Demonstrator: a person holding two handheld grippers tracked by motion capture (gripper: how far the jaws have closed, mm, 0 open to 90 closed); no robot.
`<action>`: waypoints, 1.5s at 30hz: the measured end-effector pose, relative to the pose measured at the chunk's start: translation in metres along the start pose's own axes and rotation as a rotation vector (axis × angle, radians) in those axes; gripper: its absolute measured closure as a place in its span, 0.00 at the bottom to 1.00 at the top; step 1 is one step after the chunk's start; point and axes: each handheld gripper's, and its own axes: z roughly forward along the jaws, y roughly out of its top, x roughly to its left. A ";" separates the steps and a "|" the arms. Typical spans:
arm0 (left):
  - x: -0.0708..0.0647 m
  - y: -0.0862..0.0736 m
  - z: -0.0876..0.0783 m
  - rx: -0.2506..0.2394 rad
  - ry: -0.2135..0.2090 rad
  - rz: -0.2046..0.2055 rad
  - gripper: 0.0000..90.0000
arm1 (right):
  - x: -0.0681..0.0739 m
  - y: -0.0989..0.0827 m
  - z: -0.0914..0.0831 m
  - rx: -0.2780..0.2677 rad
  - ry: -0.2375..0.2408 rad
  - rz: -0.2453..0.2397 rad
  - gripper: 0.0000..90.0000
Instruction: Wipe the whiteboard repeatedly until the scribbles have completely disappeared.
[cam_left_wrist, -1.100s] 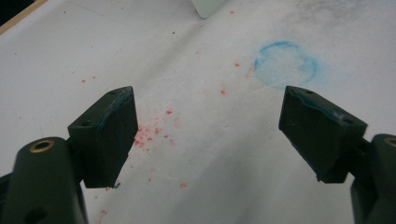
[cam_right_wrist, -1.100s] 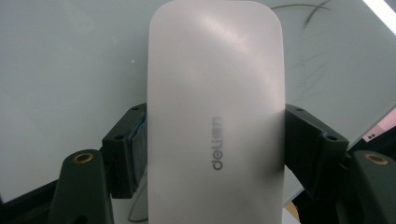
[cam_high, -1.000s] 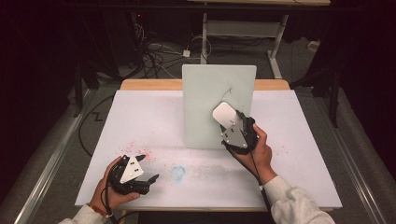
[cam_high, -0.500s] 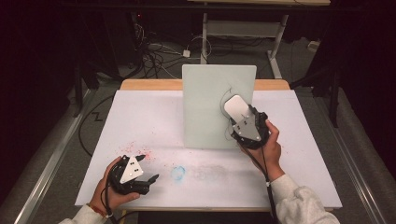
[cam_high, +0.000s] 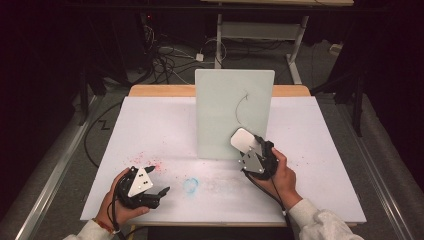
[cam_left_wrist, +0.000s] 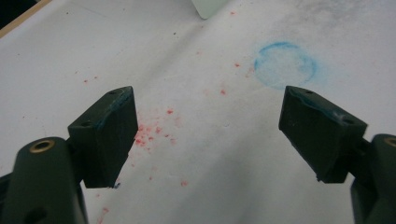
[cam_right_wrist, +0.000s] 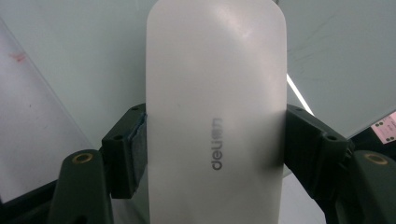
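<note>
Where you look from above, your right gripper (cam_high: 248, 149) clamps the eraser (cam_high: 243, 139) at the board's (cam_high: 220, 115) foot; left gripper (cam_high: 159, 192) idle. Left gripper view: jaws released over stained table (cam_left_wrist: 196, 56). Right gripper view: eraser (cam_right_wrist: 215, 107) clenched.

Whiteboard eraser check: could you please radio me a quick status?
Right tongs shut on white eraser, low at the upright whiteboard. Left tongs open, empty, over stained table sheet. Curved mark unwiped; nothing in the way.
</note>
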 end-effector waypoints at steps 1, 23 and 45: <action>0.000 0.000 0.000 0.002 0.000 0.001 0.21 | 0.000 -0.001 -0.001 0.005 0.005 0.002 0.35; 0.000 0.000 0.001 0.005 -0.001 0.002 0.21 | -0.004 -0.015 -0.005 0.068 0.054 -0.022 0.35; 0.000 0.000 0.000 0.007 0.005 0.001 0.21 | 0.016 -0.011 0.000 0.109 0.032 -0.279 0.35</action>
